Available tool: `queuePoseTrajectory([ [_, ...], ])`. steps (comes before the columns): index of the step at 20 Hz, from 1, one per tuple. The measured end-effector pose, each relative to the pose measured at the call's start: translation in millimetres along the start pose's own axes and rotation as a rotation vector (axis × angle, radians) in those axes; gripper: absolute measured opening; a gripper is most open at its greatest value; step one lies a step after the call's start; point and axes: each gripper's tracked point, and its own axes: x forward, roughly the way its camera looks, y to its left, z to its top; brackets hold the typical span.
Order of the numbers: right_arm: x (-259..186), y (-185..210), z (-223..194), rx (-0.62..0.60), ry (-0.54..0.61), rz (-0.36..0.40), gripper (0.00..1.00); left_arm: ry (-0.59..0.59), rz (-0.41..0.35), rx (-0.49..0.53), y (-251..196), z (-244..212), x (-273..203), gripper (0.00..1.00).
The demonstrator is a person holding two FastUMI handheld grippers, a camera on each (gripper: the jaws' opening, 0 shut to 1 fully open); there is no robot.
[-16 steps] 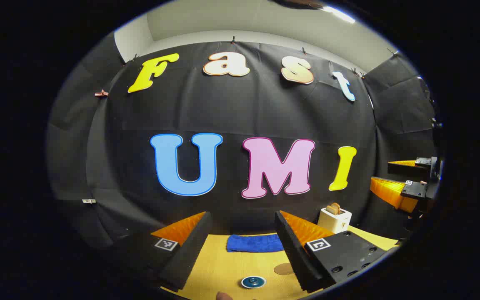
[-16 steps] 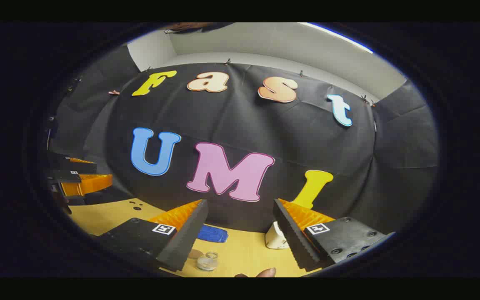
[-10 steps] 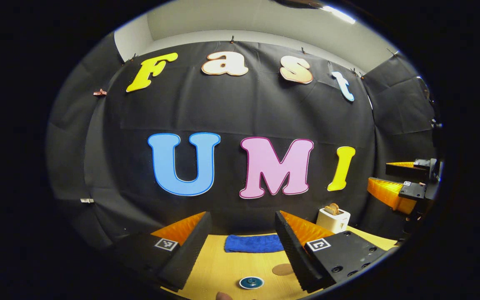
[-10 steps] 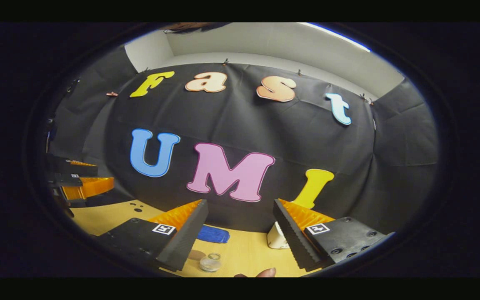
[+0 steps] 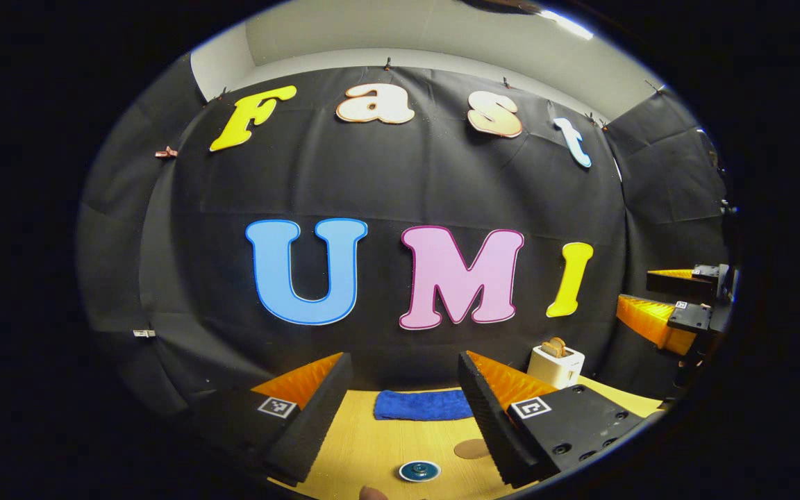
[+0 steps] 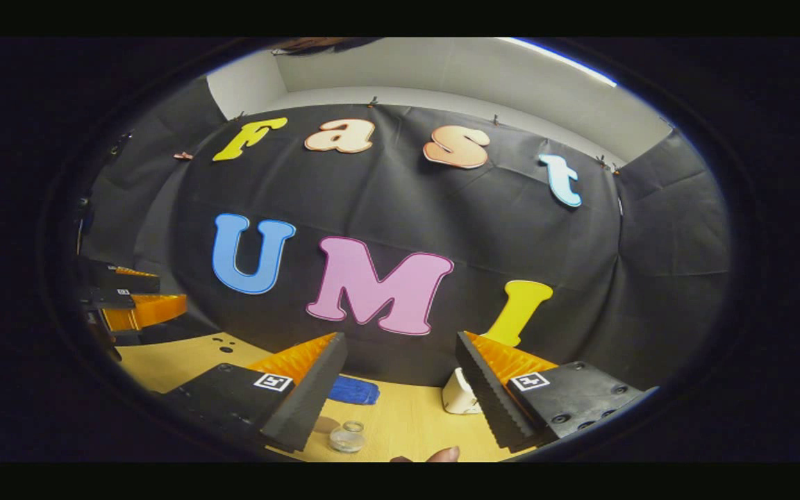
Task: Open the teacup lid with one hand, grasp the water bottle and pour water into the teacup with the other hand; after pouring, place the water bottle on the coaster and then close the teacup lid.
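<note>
My left gripper [image 5: 405, 361] is open and empty, held above the wooden table [image 5: 372, 444]. Between its fingers, low in the left gripper view, lie a round teal lid-like top [image 5: 419, 471] and a brown coaster [image 5: 473, 448] just to its right. My right gripper [image 6: 400, 340] is also open and empty. Below it in the right gripper view stands a small clear glass vessel [image 6: 346, 437], with the coaster [image 6: 327, 423] partly hidden behind the left finger. Each gripper appears at the edge of the other's view: the right gripper [image 5: 678, 305] and the left gripper [image 6: 129, 298].
A folded blue towel [image 5: 417, 404] lies at the back of the table near the black wall. A white toaster [image 5: 556, 364] with bread in it stands to the right. A person's fingertip [image 6: 445, 455] shows at the bottom edge.
Both grippers have only drifted slightly; the scene in the right gripper view has slid a little to the left. Both stay open, with nothing taken hold of.
</note>
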Motion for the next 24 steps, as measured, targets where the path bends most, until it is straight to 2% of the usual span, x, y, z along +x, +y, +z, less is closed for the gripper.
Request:
queuePoseTrajectory([
  [6,0,5,-4,0.004,-0.001,0.013,0.98,0.0,-0.019,0.023,-6,-6,0,0.96],
  [11,1,17,-42,0.017,0.04,0.041,0.98,0.028,-0.073,0.03,-27,-41,11,0.96],
  [17,2,44,-126,0.028,0.125,0.123,0.98,0.085,-0.078,0.043,-39,-135,31,0.96],
  [24,-12,48,-205,0.004,0.128,0.123,0.98,0.187,-0.009,0.004,-35,-279,50,0.96],
])
